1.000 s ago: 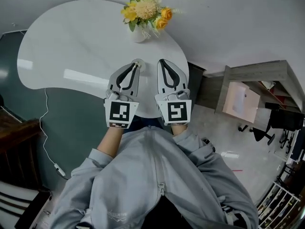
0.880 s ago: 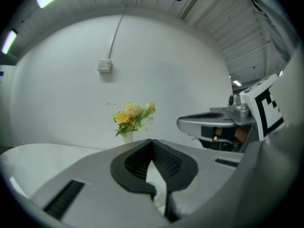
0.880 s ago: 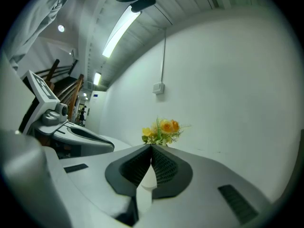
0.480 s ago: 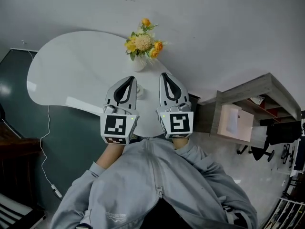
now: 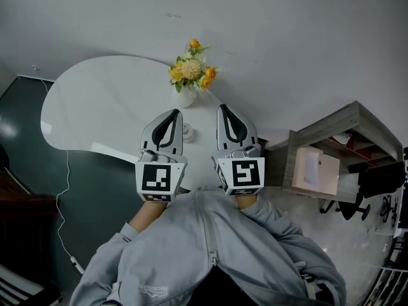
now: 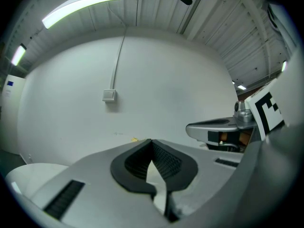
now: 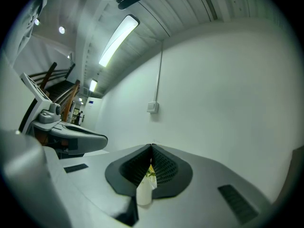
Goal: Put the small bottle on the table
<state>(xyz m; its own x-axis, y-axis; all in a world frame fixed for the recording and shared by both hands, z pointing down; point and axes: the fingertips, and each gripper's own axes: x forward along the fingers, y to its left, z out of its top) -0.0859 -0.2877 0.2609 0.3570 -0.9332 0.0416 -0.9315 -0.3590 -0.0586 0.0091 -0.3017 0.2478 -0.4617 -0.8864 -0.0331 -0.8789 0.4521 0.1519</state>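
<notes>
One white bench carries everything that matters here. The left gripper and the right gripper both hover over its near edge, fingers pressed together on nothing, probably because no grip is needed now. A flower vase stands beyond them. The small bottle stands upright on the bench between the grippers, apparently delivered.
</notes>
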